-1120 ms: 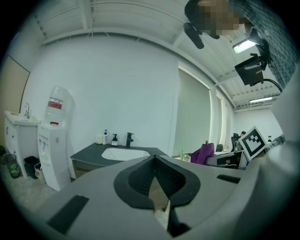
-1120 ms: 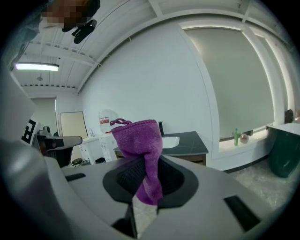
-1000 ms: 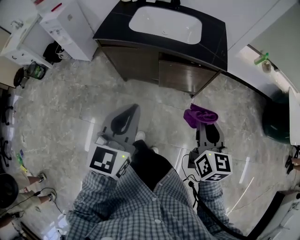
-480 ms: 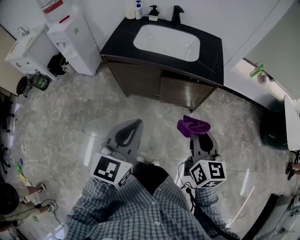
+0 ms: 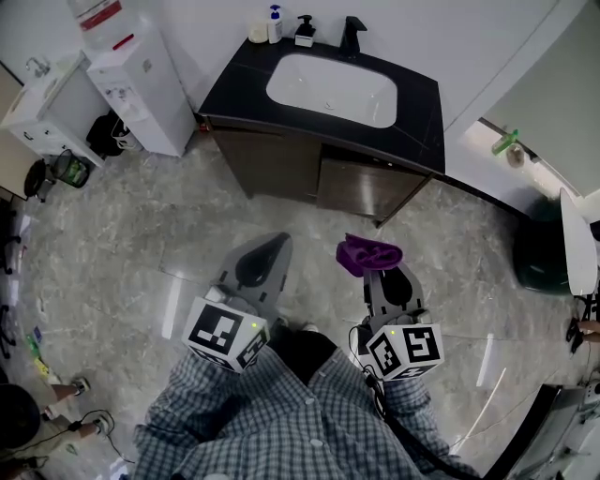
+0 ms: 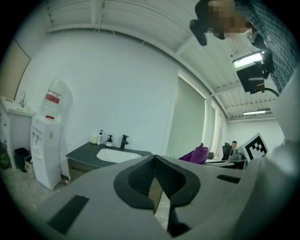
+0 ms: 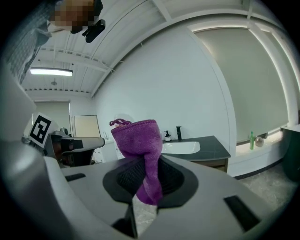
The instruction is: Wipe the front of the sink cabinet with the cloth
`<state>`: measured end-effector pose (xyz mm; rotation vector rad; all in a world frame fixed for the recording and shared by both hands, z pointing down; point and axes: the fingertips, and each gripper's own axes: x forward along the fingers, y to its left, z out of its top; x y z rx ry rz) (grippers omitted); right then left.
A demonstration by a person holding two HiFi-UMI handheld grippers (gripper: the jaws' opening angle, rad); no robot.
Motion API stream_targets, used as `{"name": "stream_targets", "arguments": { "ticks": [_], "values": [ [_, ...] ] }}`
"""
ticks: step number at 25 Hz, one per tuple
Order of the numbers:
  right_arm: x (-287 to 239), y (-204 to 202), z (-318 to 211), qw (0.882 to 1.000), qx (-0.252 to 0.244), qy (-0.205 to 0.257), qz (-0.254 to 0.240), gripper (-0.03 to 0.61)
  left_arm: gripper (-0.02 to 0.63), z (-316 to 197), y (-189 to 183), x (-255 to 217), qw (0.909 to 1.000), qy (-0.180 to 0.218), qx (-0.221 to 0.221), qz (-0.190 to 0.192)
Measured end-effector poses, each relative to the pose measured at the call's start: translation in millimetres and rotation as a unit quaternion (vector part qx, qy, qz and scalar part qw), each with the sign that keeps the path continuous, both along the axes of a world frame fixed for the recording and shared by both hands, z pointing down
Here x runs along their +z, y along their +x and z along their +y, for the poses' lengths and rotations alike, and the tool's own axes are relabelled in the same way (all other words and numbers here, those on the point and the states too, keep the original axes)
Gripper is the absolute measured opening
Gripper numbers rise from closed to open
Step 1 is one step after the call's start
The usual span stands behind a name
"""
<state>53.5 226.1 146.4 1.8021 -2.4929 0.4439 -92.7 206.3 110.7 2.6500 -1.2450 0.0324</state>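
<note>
The right tongs (image 7: 149, 161) are closed on a purple cloth (image 7: 138, 137). The dark pads pinch the cloth at its middle. One part stands up above the tips as a folded bundle, and a narrow end hangs down between the pads. In the head view the right tongs (image 5: 377, 272) point forward, and the cloth (image 5: 367, 253) sits at their tip, above the floor (image 5: 141, 244).

The left tongs (image 6: 154, 158) are closed too, and they hold nothing. Their tips touch each other, and only a thin gap lower down shows the floor behind. In the head view the left tongs (image 5: 275, 242) are beside the right ones, at nearly the same height, and both carry a cube with square markers. The person's sleeves are of checked fabric.

The sink cabinet (image 5: 281, 164) stands in front of both tongs, apart from them. It has a brown front, and the cloth is before its right door (image 5: 361, 192) without touching it. On top lies a black bench (image 5: 424, 117) with a white basin (image 5: 330, 89). At the back edge of the bench stand a black faucet (image 5: 353, 33) and some soap bottles (image 5: 274, 22).

To the left of the cabinet stands a white water dispenser (image 5: 131, 80). To the right, on a low ledge, is a small green bottle (image 5: 504, 142), and a dark green bin (image 5: 539, 253) is near it.
</note>
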Motion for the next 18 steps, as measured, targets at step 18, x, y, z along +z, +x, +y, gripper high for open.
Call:
{"name": "stream_targets", "arguments": {
  "ticks": [18],
  "values": [
    [-4,-13,-1,1.000,-0.017,0.003,-0.005,0.074,0.011,3,-12,1,0.9997,0.006,-0.001,-0.022]
  ]
}}
